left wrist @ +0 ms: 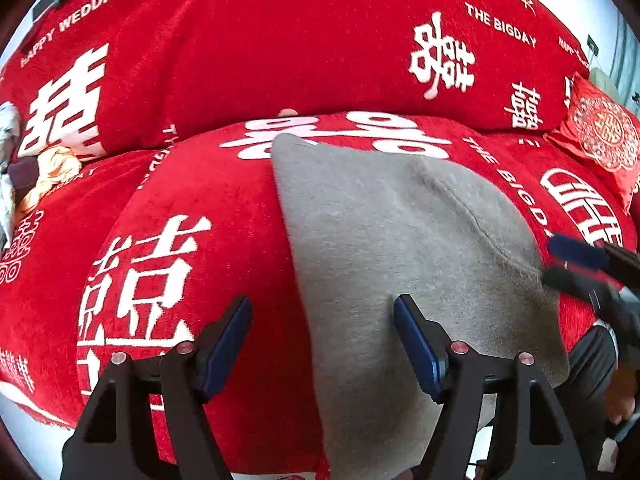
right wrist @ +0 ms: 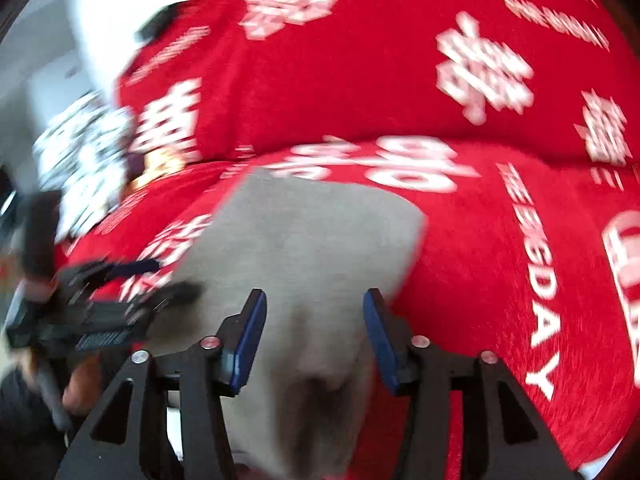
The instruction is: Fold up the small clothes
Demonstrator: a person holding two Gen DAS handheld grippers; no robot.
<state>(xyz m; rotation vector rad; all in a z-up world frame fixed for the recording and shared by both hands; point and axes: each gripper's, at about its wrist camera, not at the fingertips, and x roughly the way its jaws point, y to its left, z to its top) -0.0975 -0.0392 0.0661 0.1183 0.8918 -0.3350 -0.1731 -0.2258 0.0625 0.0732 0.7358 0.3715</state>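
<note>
A grey garment [left wrist: 400, 240] lies folded flat on the red seat cushion [left wrist: 180, 200], its near end hanging over the front edge. My left gripper [left wrist: 322, 316] stands open just above the garment's left edge, and its pads press on nothing. My right gripper [left wrist: 572, 264] shows at the garment's right edge. In the blurred right wrist view, my right gripper [right wrist: 315, 300] hovers open over the near part of the grey garment [right wrist: 312, 232], with cloth below the gap and none pinched. My left gripper [right wrist: 152, 280] shows at the left there.
The sofa wears a red cover with white characters, backrest [left wrist: 280, 40] behind the seat. A red embroidered cushion [left wrist: 600, 132] leans at the far right. A heap of other clothes, yellow and patterned [left wrist: 48, 168], lies at the left end; the patterned cloth [right wrist: 80, 160] is blurred.
</note>
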